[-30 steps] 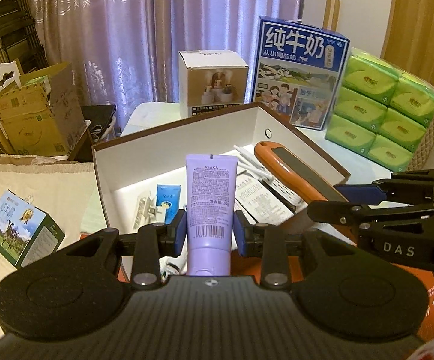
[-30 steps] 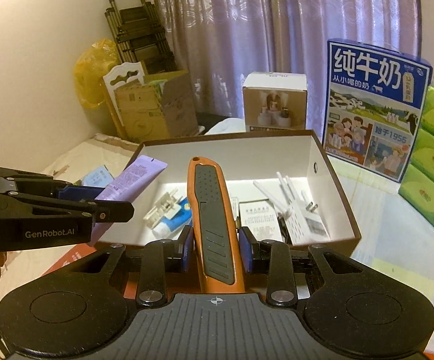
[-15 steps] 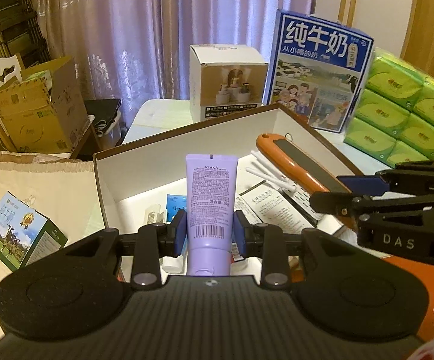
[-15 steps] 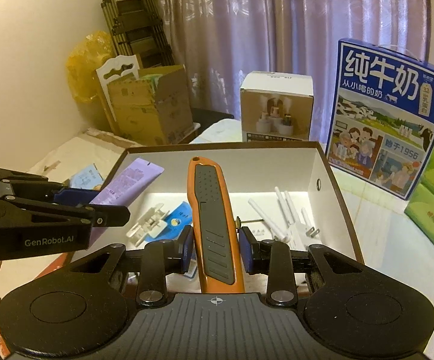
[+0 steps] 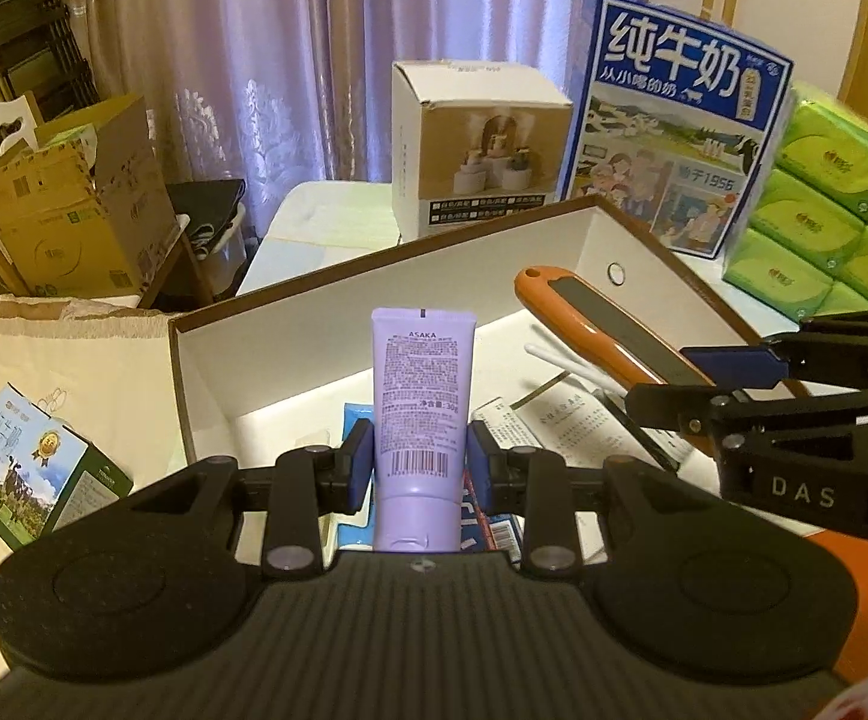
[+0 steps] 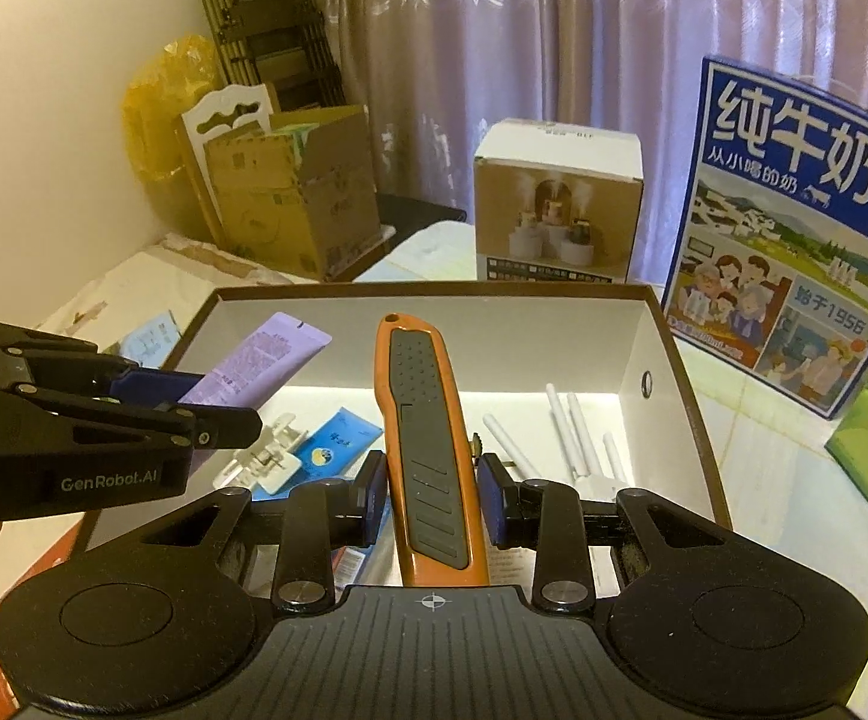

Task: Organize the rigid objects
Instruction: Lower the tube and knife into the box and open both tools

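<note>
My left gripper is shut on a lilac ASAKA tube, held upright over the near left part of an open brown box with a white inside. My right gripper is shut on an orange and grey utility knife, which points toward the box's far wall. In the right wrist view the left gripper and the tube show at the left. In the left wrist view the right gripper and the knife show at the right. Both hover above the box floor.
Inside the box lie white sticks, a blue sachet, a white clip and leaflets. Behind stand a small carton, a blue milk carton and green tissue packs. A small milk box lies left.
Both grippers have moved forward and a little down over the box, still holding the tube and the knife. The box and the cartons behind look larger and nearer.
</note>
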Tool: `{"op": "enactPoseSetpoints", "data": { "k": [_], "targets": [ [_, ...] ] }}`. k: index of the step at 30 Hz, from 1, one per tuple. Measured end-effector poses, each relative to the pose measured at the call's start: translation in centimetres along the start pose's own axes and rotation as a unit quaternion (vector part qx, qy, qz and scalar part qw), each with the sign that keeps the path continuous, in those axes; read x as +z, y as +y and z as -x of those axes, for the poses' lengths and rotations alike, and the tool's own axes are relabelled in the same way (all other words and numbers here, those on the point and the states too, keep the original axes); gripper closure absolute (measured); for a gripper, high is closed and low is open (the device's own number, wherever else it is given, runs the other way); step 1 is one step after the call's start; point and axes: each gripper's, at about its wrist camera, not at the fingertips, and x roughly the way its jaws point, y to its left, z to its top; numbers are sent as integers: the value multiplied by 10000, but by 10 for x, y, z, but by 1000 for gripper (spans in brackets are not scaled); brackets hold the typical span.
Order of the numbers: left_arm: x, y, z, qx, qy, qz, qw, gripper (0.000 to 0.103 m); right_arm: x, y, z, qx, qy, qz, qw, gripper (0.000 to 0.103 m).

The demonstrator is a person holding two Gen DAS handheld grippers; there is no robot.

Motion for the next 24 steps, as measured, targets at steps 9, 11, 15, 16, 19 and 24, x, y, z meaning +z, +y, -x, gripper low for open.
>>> {"op": "enactPoseSetpoints", "data": {
  "k": [9,11,15,16,19,24],
  "targets": [
    [3,6,-38,-37,368,78,9993,75,1,-11,-36,-20,419,-78,9991,74],
    [3,6,-46,-48,457,80,9989,75,1,-15,-44,-2,537,-132,9985,74],
    [3,6,-61,-52,578,61,9983,75,0,-18,-59,-18,697,-177,9974,74],
    [3,6,-65,-47,604,57,9981,75,0,-19,-62,-18,721,-187,9972,74],
    [4,6,-75,-57,675,72,9977,75,1,-22,-69,-27,795,-228,9966,74],
    [8,6,-87,-58,720,57,9974,75,3,-27,-83,-78,940,-301,9951,74]
  ]
}}
